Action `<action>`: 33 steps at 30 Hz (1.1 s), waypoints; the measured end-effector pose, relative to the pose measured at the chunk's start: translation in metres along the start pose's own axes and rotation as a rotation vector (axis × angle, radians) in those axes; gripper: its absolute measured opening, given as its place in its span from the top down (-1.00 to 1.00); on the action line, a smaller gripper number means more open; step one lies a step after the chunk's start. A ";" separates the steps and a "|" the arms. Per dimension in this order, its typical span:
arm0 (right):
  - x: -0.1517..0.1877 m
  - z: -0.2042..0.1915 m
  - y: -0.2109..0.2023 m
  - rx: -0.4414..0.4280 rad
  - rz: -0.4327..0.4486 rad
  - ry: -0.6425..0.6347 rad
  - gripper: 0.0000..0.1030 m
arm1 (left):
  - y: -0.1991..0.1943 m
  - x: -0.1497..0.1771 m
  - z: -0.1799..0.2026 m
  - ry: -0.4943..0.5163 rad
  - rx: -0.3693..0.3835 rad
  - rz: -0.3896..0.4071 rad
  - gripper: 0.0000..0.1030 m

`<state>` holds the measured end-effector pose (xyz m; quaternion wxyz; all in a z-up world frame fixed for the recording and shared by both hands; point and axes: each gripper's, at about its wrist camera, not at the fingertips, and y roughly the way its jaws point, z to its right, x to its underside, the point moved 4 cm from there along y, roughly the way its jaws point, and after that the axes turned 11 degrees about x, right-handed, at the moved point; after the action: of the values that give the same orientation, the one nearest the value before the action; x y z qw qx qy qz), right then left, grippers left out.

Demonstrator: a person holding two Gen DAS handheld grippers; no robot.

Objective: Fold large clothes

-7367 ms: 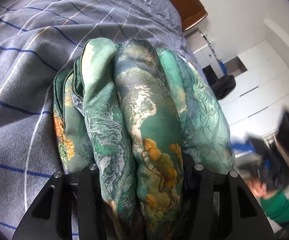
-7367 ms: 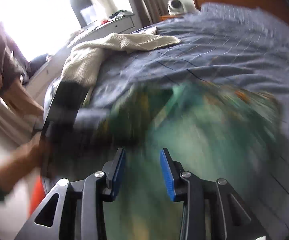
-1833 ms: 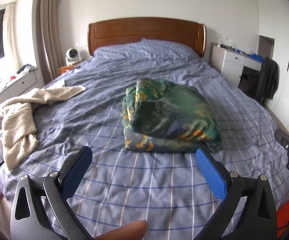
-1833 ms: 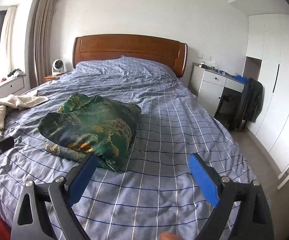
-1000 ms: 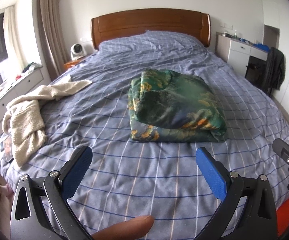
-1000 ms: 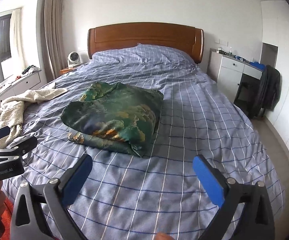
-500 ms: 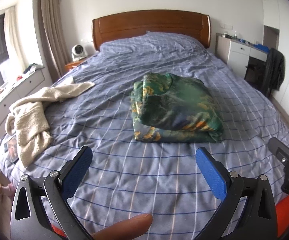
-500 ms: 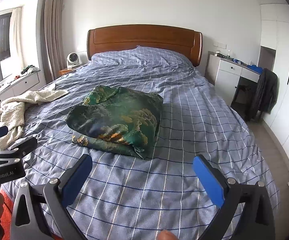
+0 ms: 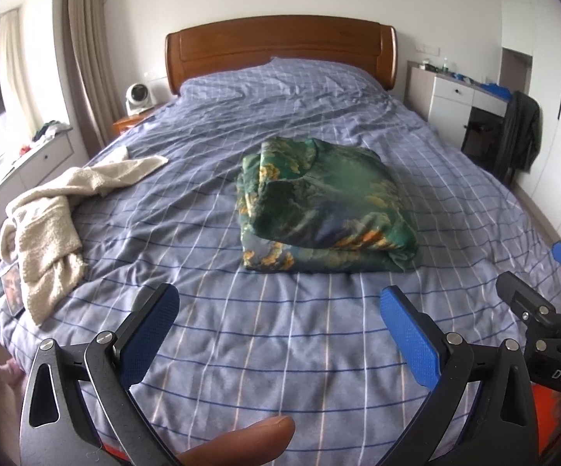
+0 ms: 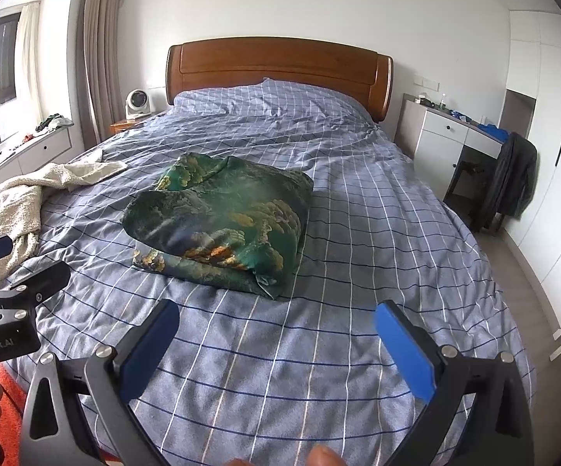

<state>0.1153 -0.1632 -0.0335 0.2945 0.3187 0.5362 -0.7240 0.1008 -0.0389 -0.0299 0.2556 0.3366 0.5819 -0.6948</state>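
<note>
A green patterned garment (image 9: 323, 209) lies folded into a thick bundle on the middle of the blue checked bed (image 9: 241, 341). It also shows in the right wrist view (image 10: 226, 217). My left gripper (image 9: 280, 318) is wide open and empty, held back near the foot of the bed, well short of the bundle. My right gripper (image 10: 276, 334) is also wide open and empty, beside the left one and equally far from the garment. Each gripper shows at the edge of the other's view.
A cream fleece garment (image 9: 47, 217) lies crumpled at the bed's left edge. A wooden headboard (image 9: 280, 50) stands behind. A white desk (image 9: 459, 105) and a chair draped with a dark jacket (image 9: 521, 136) stand at the right. A small fan (image 9: 138, 97) sits on the left nightstand.
Since 7.4 s ago both grippers have let go of the green garment and pulled back to the foot of the bed. Over the last second they drifted slightly further back.
</note>
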 end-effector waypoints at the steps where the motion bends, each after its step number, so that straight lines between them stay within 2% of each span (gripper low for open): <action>1: -0.001 0.000 -0.001 0.002 0.000 -0.002 -0.99 | 0.000 0.000 0.000 -0.001 0.003 -0.001 -0.99; 9: -0.005 -0.006 -0.005 0.021 -0.011 -0.009 -0.99 | -0.001 -0.003 -0.007 -0.034 -0.008 0.006 -0.99; 15: -0.002 -0.009 -0.006 0.026 -0.013 -0.016 -0.99 | 0.002 -0.001 -0.006 -0.019 -0.026 0.005 -0.99; 33: 0.004 -0.013 0.001 0.028 -0.037 -0.038 -0.99 | 0.008 0.000 -0.006 -0.042 0.005 0.003 -0.99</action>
<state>0.1156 -0.1515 -0.0403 0.2868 0.2991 0.5261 -0.7426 0.1081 -0.0350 -0.0356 0.2679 0.3233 0.5743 -0.7028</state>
